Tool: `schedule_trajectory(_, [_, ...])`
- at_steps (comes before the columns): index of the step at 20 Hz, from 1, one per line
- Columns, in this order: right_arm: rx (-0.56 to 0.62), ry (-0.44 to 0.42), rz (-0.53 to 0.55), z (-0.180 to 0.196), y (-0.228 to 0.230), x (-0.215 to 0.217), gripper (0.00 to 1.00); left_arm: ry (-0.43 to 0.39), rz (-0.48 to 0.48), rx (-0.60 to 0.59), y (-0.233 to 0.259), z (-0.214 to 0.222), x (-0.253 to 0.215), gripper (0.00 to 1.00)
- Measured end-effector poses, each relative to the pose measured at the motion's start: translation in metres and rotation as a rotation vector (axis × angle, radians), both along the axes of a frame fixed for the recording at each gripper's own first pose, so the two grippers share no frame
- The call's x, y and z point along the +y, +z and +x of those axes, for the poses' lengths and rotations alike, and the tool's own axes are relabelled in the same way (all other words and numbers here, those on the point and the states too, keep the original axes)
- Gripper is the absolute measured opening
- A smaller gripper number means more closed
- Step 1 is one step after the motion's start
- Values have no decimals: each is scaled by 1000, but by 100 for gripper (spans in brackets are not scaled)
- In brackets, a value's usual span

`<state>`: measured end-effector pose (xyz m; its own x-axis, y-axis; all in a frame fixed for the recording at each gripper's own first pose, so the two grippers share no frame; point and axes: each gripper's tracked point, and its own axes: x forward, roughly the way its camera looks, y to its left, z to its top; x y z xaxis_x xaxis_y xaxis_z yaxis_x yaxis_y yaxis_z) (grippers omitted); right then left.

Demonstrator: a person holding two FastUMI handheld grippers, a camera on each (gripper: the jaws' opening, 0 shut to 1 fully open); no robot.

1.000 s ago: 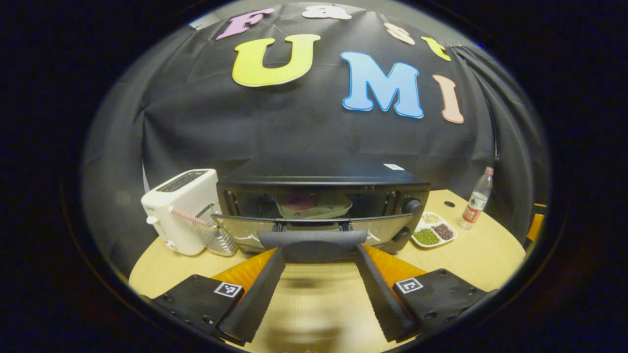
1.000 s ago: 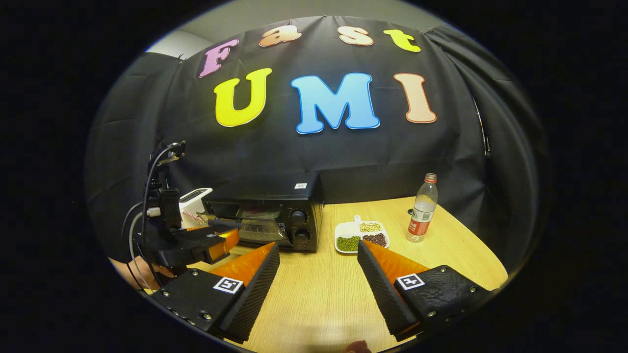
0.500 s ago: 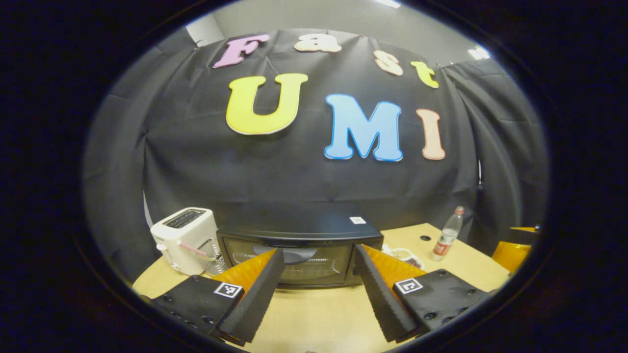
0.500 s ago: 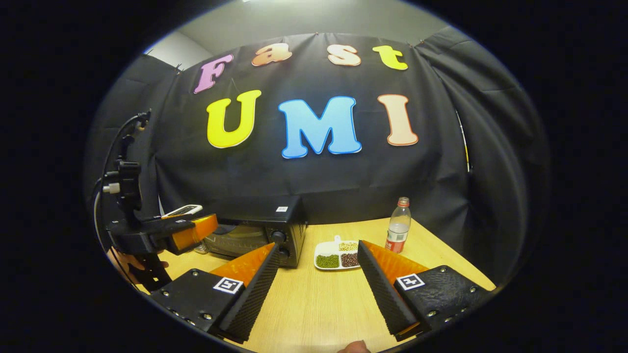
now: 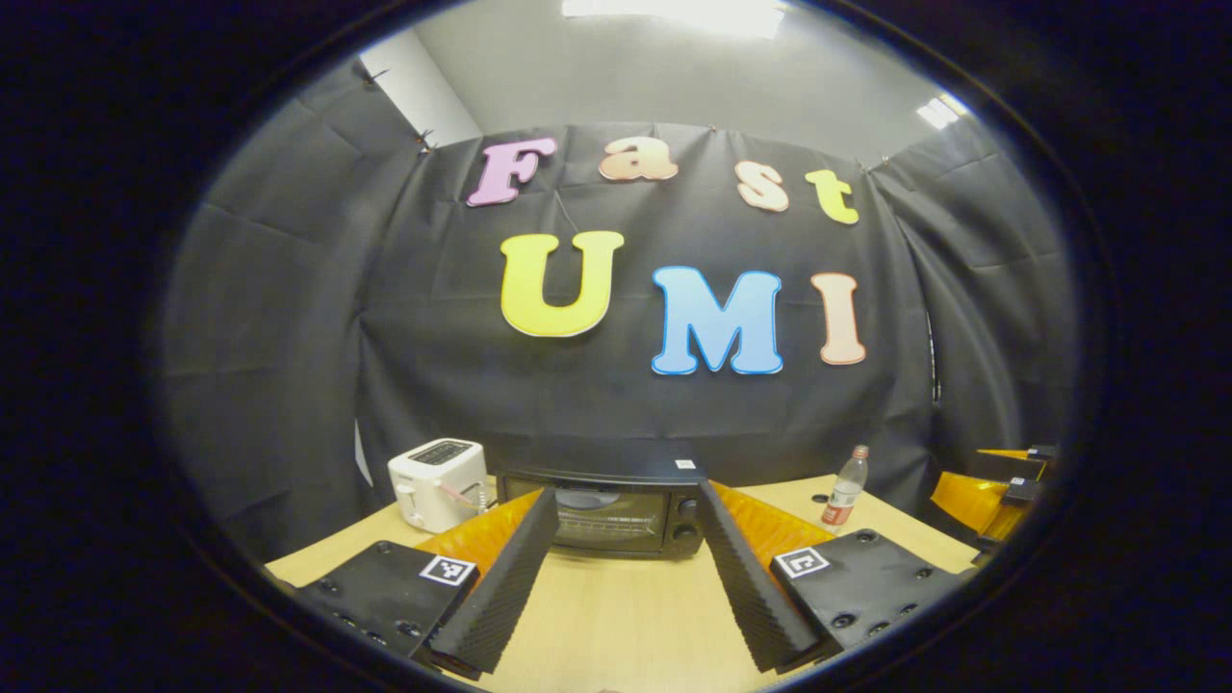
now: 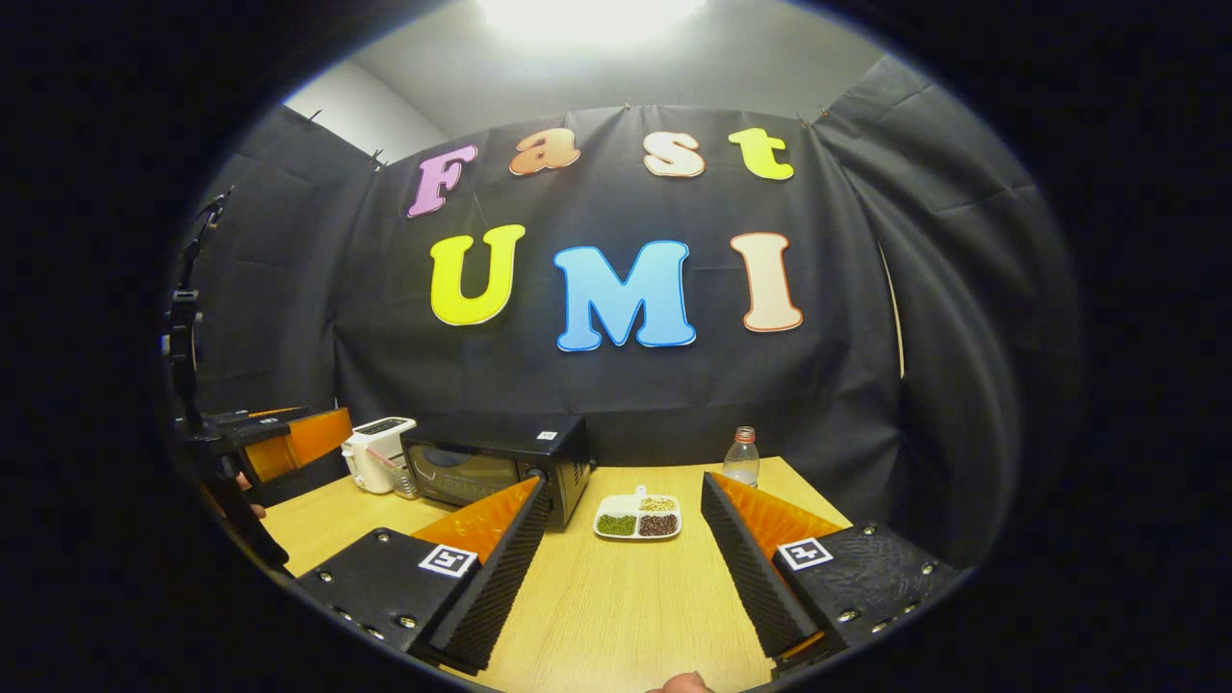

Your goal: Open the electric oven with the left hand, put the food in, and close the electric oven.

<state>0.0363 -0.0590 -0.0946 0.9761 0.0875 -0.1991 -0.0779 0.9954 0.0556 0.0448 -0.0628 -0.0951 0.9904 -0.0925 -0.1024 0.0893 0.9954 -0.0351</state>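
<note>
Black cloth booth wall behind a light wooden table (image 6: pixel 616 597); ceiling light glares at the top of both views.

Electric oven (image 5: pixel 606 512), black, sits toward the table's back edge, against the cloth. Door is shut; through the glass something pale shows inside, with rack wires below it, not clear enough to name. Two knobs on its right end. In the right gripper view the oven (image 6: pixel 496 467) stands at the back left part of the table.

White toaster (image 5: pixel 438 483) just beside the oven's left end, near the table's back left corner. A small wire or glass item stands between them, too small to tell.

Divided white dish (image 6: pixel 638 517) with green, dark and pale grains lies on the table to the right of the oven, apart from it. Clear water bottle (image 6: pixel 739 457) upright behind the dish, near the back edge.

Left gripper (image 5: pixel 616 577): fingers spread wide, nothing between them, held over the table's front, well apart from the oven. It also appears at the left edge of the right gripper view, above the table's left edge.

Right gripper (image 6: pixel 626 577): fingers spread wide, holding nothing, over the table's front edge, dish farther off between them.
</note>
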Motion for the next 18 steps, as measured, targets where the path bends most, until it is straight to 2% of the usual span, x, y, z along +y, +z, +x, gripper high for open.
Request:
schedule_trajectory(6, [-29, 4, 11, -34, 16, 2, 98, 30, 31, -16, 14, -54, 18, 100])
schedule_trajectory(12, [-92, -2, 12, -54, 37, 20, 98, -6, 51, -63, 39, -75, 31, 100])
schedule_trajectory(13, [-98, -12, 4, -55, 41, 19, 98, -10, 51, -72, 43, -76, 32, 90])
schedule_trajectory(15, [-108, -20, -2, -59, 44, 23, 98, -19, 55, -85, 48, -79, 37, 100])
schedule_trajectory(18, [-112, -21, -7, -62, 49, 28, 98, -12, 56, -103, 53, -84, 45, 100])
